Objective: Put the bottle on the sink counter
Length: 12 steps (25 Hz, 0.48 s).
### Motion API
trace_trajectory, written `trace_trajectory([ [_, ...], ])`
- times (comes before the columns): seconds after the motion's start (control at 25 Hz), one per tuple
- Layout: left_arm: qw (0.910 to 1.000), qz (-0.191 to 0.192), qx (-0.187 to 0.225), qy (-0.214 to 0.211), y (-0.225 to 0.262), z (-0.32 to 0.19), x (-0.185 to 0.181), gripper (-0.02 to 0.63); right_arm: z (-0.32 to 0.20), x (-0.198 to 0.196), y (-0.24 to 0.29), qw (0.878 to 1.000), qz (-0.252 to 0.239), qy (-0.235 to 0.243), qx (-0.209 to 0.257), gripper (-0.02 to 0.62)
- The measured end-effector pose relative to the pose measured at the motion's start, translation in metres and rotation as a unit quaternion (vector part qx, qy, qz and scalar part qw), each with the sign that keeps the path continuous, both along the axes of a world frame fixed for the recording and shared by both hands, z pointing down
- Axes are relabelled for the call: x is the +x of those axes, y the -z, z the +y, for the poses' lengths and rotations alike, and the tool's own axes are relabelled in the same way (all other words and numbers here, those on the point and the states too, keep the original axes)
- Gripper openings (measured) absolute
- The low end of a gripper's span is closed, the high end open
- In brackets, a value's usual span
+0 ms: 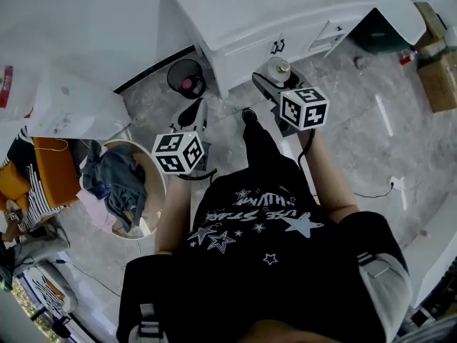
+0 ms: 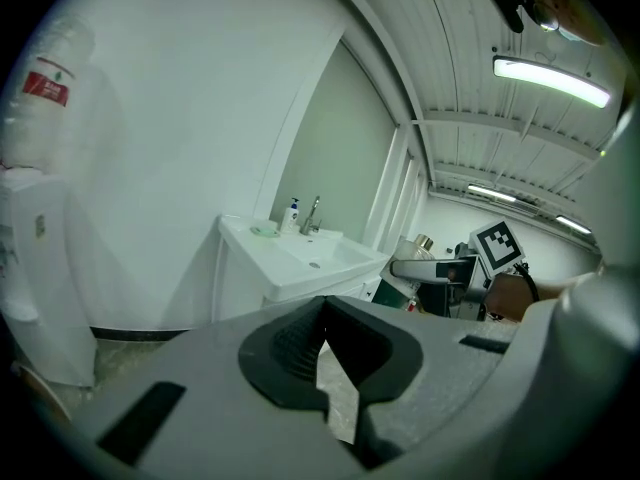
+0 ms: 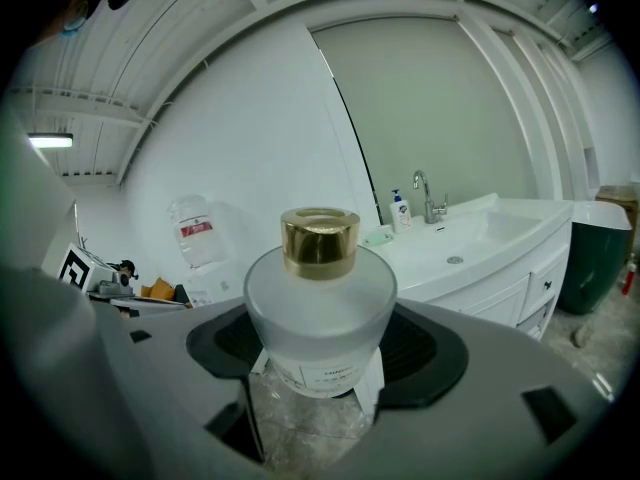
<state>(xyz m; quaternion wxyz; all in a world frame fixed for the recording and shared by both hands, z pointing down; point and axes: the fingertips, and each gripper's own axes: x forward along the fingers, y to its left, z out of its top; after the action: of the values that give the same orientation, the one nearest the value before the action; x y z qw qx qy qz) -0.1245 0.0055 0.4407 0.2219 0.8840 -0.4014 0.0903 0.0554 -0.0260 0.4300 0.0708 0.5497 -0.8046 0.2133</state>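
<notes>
A frosted glass bottle (image 3: 320,308) with a gold cap stands upright between the pads of my right gripper (image 3: 322,353), which is shut on it. In the head view the bottle (image 1: 277,68) and right gripper (image 1: 275,78) hang over the floor just in front of the white sink counter (image 1: 250,13). The counter (image 3: 480,238) lies ahead and to the right in the right gripper view, with a faucet (image 3: 427,198) at its back. My left gripper (image 1: 196,116) is lower left, shut and holding nothing (image 2: 325,343).
A black waste bin (image 1: 186,77) stands by the cabinet's left corner. A round laundry basket (image 1: 146,174) with clothes sits at left. A green bin (image 1: 385,31) and a cardboard box (image 1: 439,77) are at right. A soap bottle (image 3: 399,211) stands beside the faucet.
</notes>
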Motion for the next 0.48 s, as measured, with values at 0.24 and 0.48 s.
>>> trace_trajectory([
  [0.24,0.9999,-0.006,0.003,0.016,-0.004,-0.08,0.016,0.008,-0.088,0.009,-0.009,1.0,0.005,0.028,0.0,0.322],
  [0.48,0.999,-0.014,-0.002,0.043,-0.003,-0.165,0.033,0.008,-0.184,0.023,-0.016,0.998,0.016,0.059,-0.01,0.322],
])
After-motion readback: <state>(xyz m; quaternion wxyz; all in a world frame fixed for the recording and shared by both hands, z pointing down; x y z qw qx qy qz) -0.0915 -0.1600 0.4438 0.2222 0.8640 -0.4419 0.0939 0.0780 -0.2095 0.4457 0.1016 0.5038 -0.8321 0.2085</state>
